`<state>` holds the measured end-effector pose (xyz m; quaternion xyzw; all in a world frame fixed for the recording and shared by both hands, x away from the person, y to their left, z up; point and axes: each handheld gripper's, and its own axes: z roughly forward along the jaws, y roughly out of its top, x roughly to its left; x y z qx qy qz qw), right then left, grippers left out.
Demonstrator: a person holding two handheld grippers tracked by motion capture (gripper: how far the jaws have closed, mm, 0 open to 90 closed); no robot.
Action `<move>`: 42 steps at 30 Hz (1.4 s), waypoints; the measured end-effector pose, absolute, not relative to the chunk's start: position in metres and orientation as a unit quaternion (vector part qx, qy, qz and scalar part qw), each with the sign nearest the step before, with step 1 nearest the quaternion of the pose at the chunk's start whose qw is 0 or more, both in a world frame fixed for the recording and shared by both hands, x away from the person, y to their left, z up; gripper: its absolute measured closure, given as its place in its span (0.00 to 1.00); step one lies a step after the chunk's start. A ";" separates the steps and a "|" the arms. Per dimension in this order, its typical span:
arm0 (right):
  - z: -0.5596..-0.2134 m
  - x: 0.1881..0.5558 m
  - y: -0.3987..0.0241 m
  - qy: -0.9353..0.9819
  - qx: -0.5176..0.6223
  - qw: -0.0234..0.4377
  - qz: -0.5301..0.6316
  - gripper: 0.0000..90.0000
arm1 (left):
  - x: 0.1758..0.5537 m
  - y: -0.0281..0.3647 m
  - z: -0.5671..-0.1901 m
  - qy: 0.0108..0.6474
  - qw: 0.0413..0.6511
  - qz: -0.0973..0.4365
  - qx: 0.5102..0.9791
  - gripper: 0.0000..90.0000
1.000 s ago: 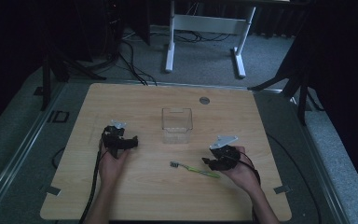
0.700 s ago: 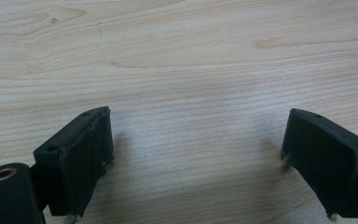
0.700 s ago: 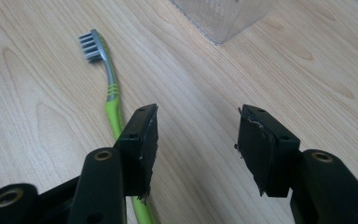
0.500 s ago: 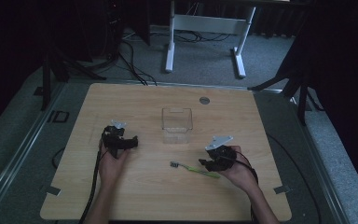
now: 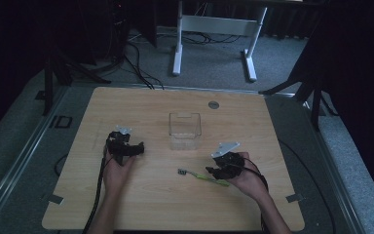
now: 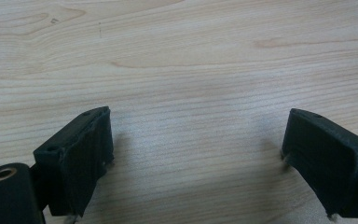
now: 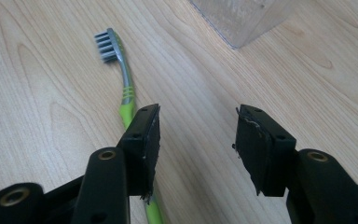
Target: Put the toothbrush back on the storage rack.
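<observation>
A green toothbrush with a grey head lies flat on the wooden table, in front of a clear plastic box. My right gripper hovers low over its handle end. In the right gripper view the toothbrush runs under the left jaw, and bare wood lies between the jaws of the right gripper. That gripper is open, and its jaws have just been closing a little with nothing between them. My left gripper rests open at the table's left; in its own view the left gripper has bare wood between its jaws.
A corner of the clear box shows beyond the right jaws. A round grey grommet sits near the table's far edge. White desk legs and floor cables stand beyond the table. A black cable trails from each gripper toward the near edge.
My right gripper has shifted slightly left and nearer, toward the toothbrush's handle. The left gripper and the toothbrush have stayed put.
</observation>
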<state>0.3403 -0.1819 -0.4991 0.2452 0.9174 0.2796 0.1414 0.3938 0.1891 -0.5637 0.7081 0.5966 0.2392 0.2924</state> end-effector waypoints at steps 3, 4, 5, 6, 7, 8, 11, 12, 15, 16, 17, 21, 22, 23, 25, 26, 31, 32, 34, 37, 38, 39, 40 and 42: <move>-0.498 0.340 -0.179 0.920 0.240 0.141 0.277 0.57 | 0.394 0.189 -0.564 0.597 0.292 0.239 0.708 0.10; -0.498 0.339 -0.178 0.920 0.239 0.140 0.276 0.57 | 0.394 0.189 -0.564 0.597 0.292 0.239 0.708 0.10; -0.498 0.340 -0.178 0.922 0.236 0.140 0.274 0.57 | 0.394 0.189 -0.564 0.596 0.292 0.239 0.708 0.10; -0.498 0.340 -0.177 0.923 0.234 0.139 0.273 0.57 | 0.394 0.189 -0.564 0.597 0.292 0.239 0.708 0.10; -0.498 0.340 -0.176 0.923 0.233 0.138 0.273 0.57 | 0.394 0.189 -0.564 0.596 0.292 0.239 0.708 0.10; -0.498 0.340 -0.175 0.924 0.232 0.138 0.272 0.57 | 0.394 0.189 -0.564 0.597 0.292 0.239 0.708 0.10; -0.497 0.340 -0.172 0.926 0.225 0.140 0.267 0.58 | 0.394 0.189 -0.564 0.597 0.292 0.239 0.708 0.10; -0.497 0.340 -0.171 0.927 0.222 0.140 0.267 0.58 | 0.394 0.189 -0.564 0.597 0.292 0.239 0.708 0.10; -0.496 0.340 -0.169 0.929 0.218 0.141 0.265 0.59 | 0.394 0.189 -0.564 0.597 0.292 0.239 0.708 0.10; -0.495 0.340 -0.168 0.929 0.218 0.141 0.265 0.59 | 0.394 0.189 -0.564 0.597 0.292 0.239 0.708 0.10; -0.495 0.340 -0.168 0.929 0.217 0.140 0.264 0.59 | 0.394 0.189 -0.564 0.597 0.292 0.239 0.708 0.10; -0.493 0.341 -0.166 0.931 0.214 0.140 0.262 0.59 | 0.394 0.189 -0.564 0.597 0.292 0.239 0.708 0.10; -0.493 0.341 -0.165 0.931 0.215 0.140 0.261 0.59 | 0.394 0.189 -0.564 0.597 0.293 0.239 0.708 0.10; -0.492 0.341 -0.165 0.931 0.215 0.139 0.261 0.59 | 0.394 0.189 -0.564 0.597 0.293 0.239 0.708 0.10; -0.492 0.342 -0.165 0.932 0.215 0.136 0.259 0.59 | 0.394 0.189 -0.564 0.597 0.292 0.239 0.708 0.10; -0.492 0.342 -0.164 0.932 0.215 0.136 0.258 0.59 | 0.394 0.189 -0.564 0.597 0.292 0.239 0.708 0.10; -0.491 0.342 -0.163 0.935 0.210 0.137 0.252 0.59 | 0.394 0.189 -0.564 0.597 0.293 0.239 0.708 0.10; -0.491 0.342 -0.162 0.935 0.210 0.136 0.251 0.59 | 0.394 0.189 -0.564 0.597 0.292 0.239 0.708 0.10; -0.490 0.341 -0.161 0.936 0.209 0.134 0.248 0.59 | 0.394 0.189 -0.564 0.597 0.292 0.239 0.708 0.10; -0.490 0.342 -0.160 0.937 0.207 0.134 0.247 0.59 | 0.394 0.189 -0.564 0.597 0.292 0.239 0.708 0.10; -0.489 0.342 -0.159 0.938 0.205 0.134 0.246 0.59 | 0.394 0.189 -0.564 0.597 0.293 0.239 0.708 0.10; -0.489 0.342 -0.158 0.939 0.204 0.134 0.244 0.59 | 0.394 0.189 -0.564 0.597 0.293 0.239 0.708 0.10; -0.489 0.341 -0.157 0.939 0.204 0.134 0.243 0.59 | 0.394 0.189 -0.564 0.597 0.293 0.239 0.708 0.10; -0.489 0.341 -0.156 0.939 0.202 0.134 0.242 0.59 | 0.394 0.189 -0.564 0.597 0.292 0.239 0.708 0.10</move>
